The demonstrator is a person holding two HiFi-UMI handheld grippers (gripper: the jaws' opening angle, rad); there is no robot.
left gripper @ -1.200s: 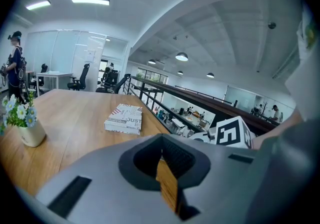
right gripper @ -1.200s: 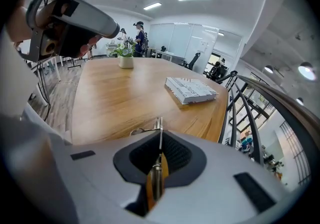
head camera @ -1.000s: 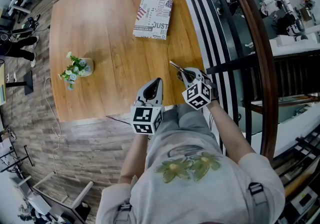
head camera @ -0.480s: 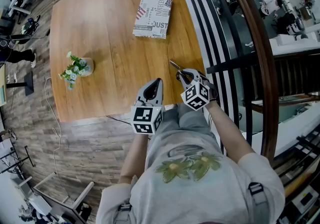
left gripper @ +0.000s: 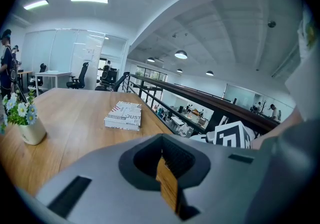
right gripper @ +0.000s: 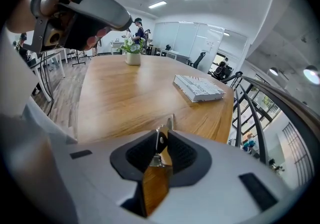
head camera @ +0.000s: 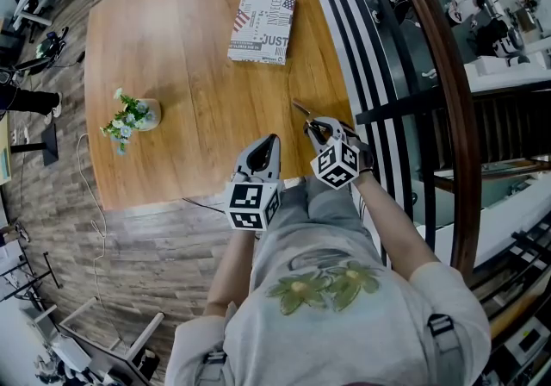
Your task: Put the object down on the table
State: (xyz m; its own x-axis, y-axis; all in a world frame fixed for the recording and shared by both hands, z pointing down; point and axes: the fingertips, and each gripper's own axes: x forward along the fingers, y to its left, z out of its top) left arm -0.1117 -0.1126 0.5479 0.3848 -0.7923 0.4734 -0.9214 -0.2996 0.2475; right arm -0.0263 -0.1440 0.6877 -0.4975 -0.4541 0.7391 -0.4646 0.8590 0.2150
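A small silver metal tool (head camera: 300,108) with a black part lies on the wooden table (head camera: 189,74) near its right front corner. My right gripper (head camera: 317,126) is at the tool's near end. In the right gripper view the tool (right gripper: 160,140) stands between the jaws of that gripper (right gripper: 161,135), which are opening; a strip of table shows in the gap. My left gripper (head camera: 269,141) hovers at the table's front edge, a little left of the right one. Its jaws (left gripper: 161,160) meet at the tips with nothing between them.
A printed book (head camera: 263,27) lies flat at the table's far right. A small pot of flowers (head camera: 133,117) stands near the left edge. A black railing with a wooden handrail (head camera: 405,74) runs close along the table's right side. A person stands at far left.
The right gripper has shifted very slightly toward the left. The tool's tip stays at the same spot on the table. The left gripper has not moved.
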